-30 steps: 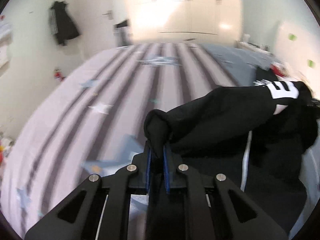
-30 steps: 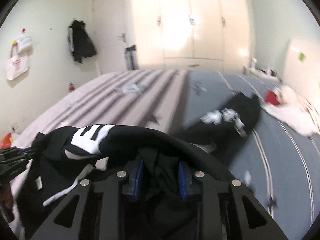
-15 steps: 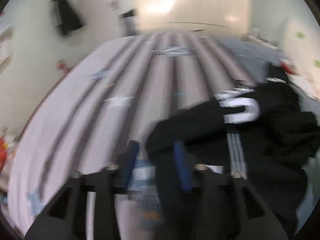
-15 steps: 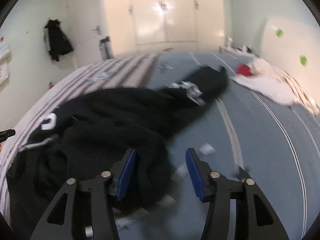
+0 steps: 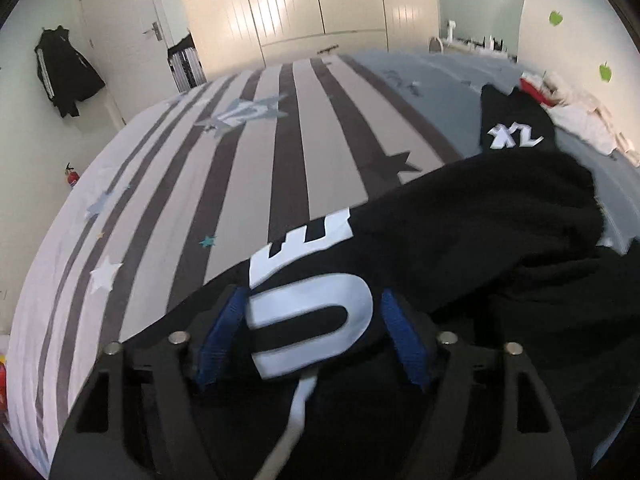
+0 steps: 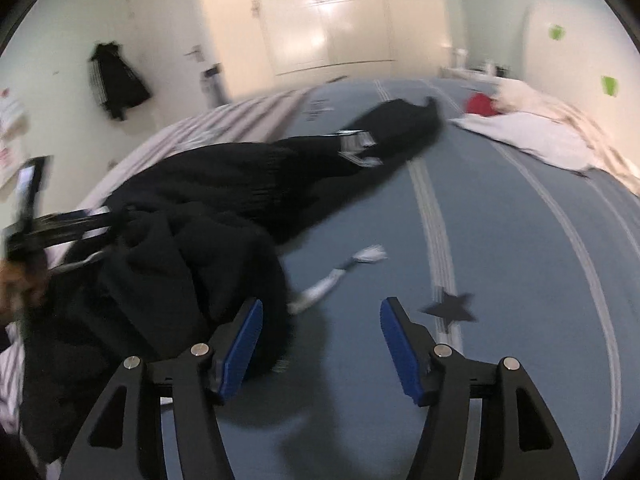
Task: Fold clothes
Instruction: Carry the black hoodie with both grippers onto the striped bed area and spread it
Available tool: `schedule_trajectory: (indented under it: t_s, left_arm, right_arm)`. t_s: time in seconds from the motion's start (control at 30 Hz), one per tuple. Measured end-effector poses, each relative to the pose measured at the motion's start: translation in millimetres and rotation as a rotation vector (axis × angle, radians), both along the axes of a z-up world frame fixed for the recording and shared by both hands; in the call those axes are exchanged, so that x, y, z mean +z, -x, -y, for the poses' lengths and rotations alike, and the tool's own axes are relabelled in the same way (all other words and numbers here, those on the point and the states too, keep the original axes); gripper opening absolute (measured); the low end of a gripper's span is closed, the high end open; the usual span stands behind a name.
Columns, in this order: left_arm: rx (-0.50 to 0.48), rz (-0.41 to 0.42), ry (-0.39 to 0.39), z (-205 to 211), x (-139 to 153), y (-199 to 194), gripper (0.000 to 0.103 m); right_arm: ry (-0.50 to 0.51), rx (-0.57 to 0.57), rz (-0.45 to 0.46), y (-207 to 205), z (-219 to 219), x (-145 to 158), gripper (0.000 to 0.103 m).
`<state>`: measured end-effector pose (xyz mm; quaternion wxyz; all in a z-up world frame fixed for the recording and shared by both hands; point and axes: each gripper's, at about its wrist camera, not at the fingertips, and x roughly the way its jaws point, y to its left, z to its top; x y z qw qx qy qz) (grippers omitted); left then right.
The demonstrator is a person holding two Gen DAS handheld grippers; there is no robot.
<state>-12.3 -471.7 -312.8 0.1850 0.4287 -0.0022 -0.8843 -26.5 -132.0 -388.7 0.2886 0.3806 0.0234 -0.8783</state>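
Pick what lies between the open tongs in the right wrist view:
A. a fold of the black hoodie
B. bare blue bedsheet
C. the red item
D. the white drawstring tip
B: the right tongs frame only blue bedsheet; the black hoodie sits outside their left pad, the drawstring further ahead.

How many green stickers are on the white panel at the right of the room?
2. The upper green sticker sits high on the white panel; the lower green sticker is further right. More may lie beyond the frame edge.
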Motion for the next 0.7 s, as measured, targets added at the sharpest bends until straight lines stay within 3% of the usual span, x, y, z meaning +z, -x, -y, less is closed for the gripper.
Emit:
schedule_trajectory:
  t_s: [0.03,0.07,0.2,0.23,0.27,0.33,0.43,0.5,0.6,0.67,0.7]
  left_arm:
    - [-0.002,0.020,0.013,3,-7,6,0.012]
    - [0.011,0.041,0.034,5,-12,11,0.002]
    - [0.068,0.023,0.102,30,-8,23,0.001]
    - [0.106,0.011,0.131,43,-2,25,0.001]
    - [0.145,0.000,0.160,56,5,28,0.001]
    - [0.247,-0.018,0.233,87,19,29,0.001]
    - [0.469,-0.024,0.303,147,42,12,0.001]
    - [0.550,0.034,0.303,174,45,-6,0.001]
    - [0.499,0.084,0.234,181,44,-37,0.011]
    - [0.464,0.092,0.252,165,46,-62,0.035]
    - [0.438,0.081,0.247,154,48,-75,0.042]
  right_arm:
    - [0.001,0.026,0.003,1,6,-2,0.060]
    - [0.001,0.055,0.010,2,12,-4,0.061]
    - [-0.028,0.134,0.037,8,38,-18,0.060]
    - [-0.040,0.152,0.051,9,44,-23,0.054]
    - [-0.053,0.172,0.067,10,51,-28,0.034]
    - [-0.068,0.199,0.063,6,57,-31,0.009]
    - [-0.061,0.215,0.059,0,56,-31,0.003]
    - [-0.042,0.211,0.067,-2,48,-28,0.003]
    - [-0.016,0.180,0.071,-7,23,-20,0.002]
    - [0.000,0.159,0.072,-12,2,-12,0.002]
    - [0.002,0.149,0.072,-16,-6,-7,0.002]
